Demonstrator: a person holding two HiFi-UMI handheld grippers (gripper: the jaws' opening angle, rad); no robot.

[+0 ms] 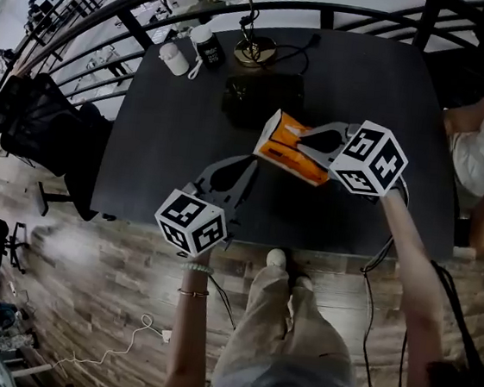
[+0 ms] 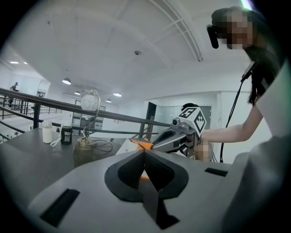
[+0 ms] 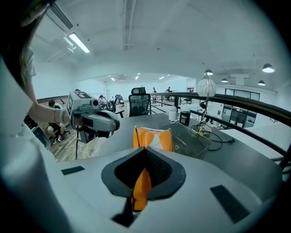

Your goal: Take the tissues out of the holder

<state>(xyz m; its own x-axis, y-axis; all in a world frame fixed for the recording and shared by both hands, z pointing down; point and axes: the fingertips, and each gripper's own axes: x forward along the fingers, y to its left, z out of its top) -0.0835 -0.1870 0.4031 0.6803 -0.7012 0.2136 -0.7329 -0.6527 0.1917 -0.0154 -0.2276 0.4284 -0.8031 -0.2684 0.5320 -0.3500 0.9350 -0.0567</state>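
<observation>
orange tissue pack (image 1: 280, 145) pinched between fingers of the right gripper (image 1: 305, 145) (left gripper (image 1: 247, 168) fingers clenched on nothing).

On the table (image 1: 164, 149), the holder (image 1: 262, 98) sits toward the far side, with the lamp (image 1: 254, 52) just behind it at the far edge. Left of the lamp stand a can (image 1: 210, 50) and, further left, a bottle (image 1: 174, 58). The tissue pack (image 1: 289, 144) is in front of the holder, over the table's middle, one end caught between the jaws of the right gripper (image 1: 307, 142). The left gripper (image 1: 247, 165) lies to the left of the pack, nearer the table's front edge. A chair (image 1: 35, 117) stands off the table's left side, and a railing (image 1: 116, 5) runs behind it.
</observation>
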